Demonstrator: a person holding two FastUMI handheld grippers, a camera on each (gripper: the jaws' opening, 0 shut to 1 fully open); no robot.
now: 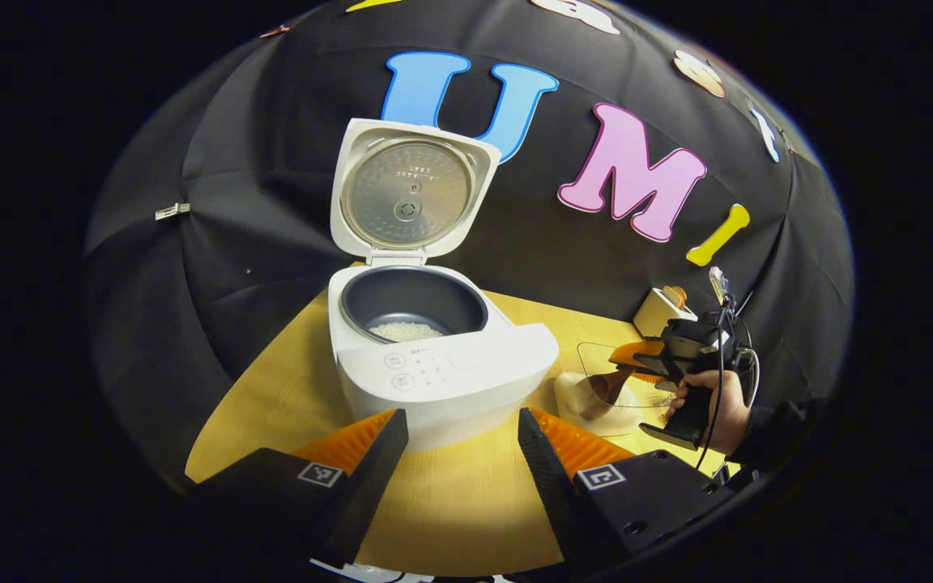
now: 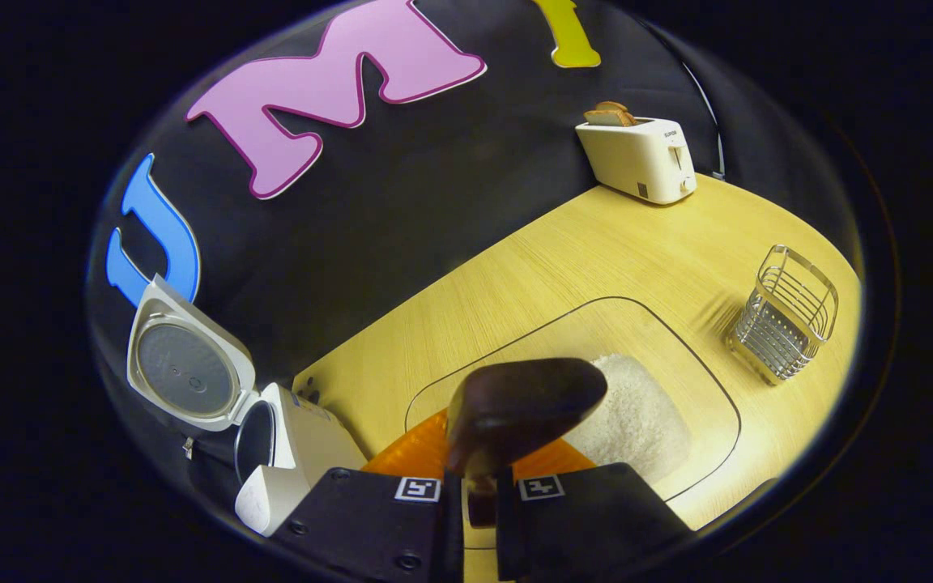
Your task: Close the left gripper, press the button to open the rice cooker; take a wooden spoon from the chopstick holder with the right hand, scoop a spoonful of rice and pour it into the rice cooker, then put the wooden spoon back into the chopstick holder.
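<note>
Your right gripper (image 2: 479,486) is clamped on the handle of the wooden spoon (image 2: 523,401), fingers drawn in close on either side of it, so the dark bowl juts out ahead over the rice pile (image 2: 636,413). That pile lies in a clear, shallow tray (image 2: 709,380) on the wooden table (image 2: 596,243), directly beyond the spoon. Whether the bowl holds any rice cannot be told from here, as you see its dark back.

From the left gripper view, your right hand (image 1: 717,409) grips the tool at the far right, spoon tip dipping toward the rice in the tray, which suggests you are at or near the scooping step.

The rice cooker (image 1: 434,364) stands with its lid (image 1: 410,194) swung fully upright, leaving the dark inner pot (image 1: 414,304) open to receive a pour; a small patch of rice already lies on its bottom. Your left gripper (image 1: 462,441) hangs just in front of the cooker with its fingers spread well apart and nothing between them, kept low and clear of the pot mouth.

The wire chopstick holder (image 2: 786,312) stands empty at the right of the table, well apart from the tray, ready for the spoon's return. A toaster (image 2: 636,154) with bread in its slots sits at the far edge.
</note>
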